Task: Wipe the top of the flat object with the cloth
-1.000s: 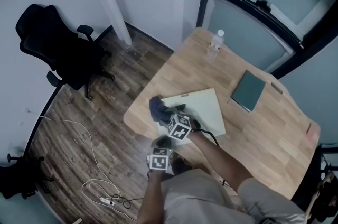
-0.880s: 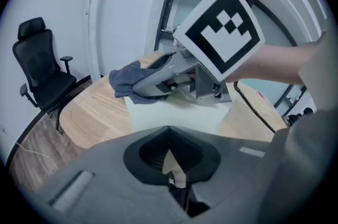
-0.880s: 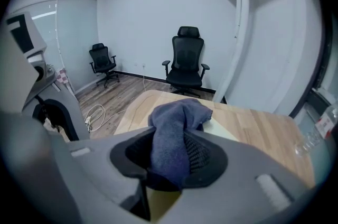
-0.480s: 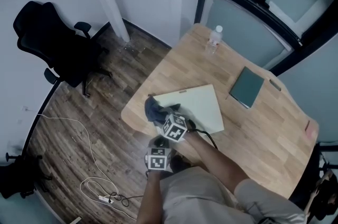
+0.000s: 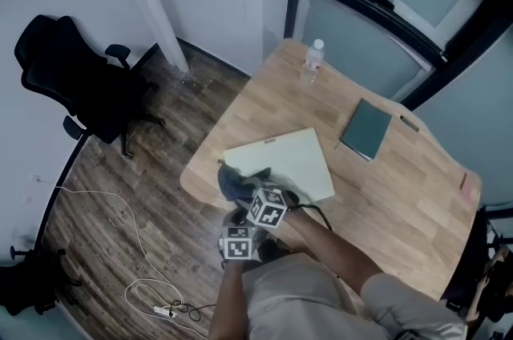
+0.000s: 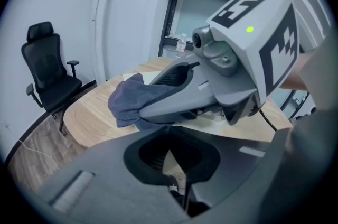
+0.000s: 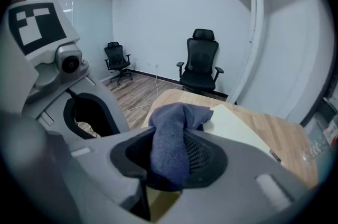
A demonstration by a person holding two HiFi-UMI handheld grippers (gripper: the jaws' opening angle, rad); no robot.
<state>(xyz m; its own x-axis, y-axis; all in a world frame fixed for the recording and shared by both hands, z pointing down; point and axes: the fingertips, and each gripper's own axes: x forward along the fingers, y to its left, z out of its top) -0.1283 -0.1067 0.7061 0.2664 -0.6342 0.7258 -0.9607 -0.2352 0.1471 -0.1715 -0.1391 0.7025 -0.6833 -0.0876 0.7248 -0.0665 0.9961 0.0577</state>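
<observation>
- Since a second earlier, the right gripper had drawn the cloth back toward the person, to the near left corner of the flat board.
- The right gripper's jaws were clamped on a fold of the grey-blue cloth, and the rest bunched out in front over the board's edge.
- The left gripper had its jaws drawn together with nothing between them. It hung just beside the right one, off the near edge of the table.
- The cream board lay flat on the wooden table, with its far right part bare.
- Judged step: mid-wipe, at the close end of a stroke.
- The next move probably called for pushing the cloth back out across the board, pressed down, and over the part not yet covered.
- Count: two grippers, one cloth, one board, one table.
- Well apart on the table were one dark green book and one plastic bottle.
- The right gripper view showed two black office chairs on the wood floor.
</observation>
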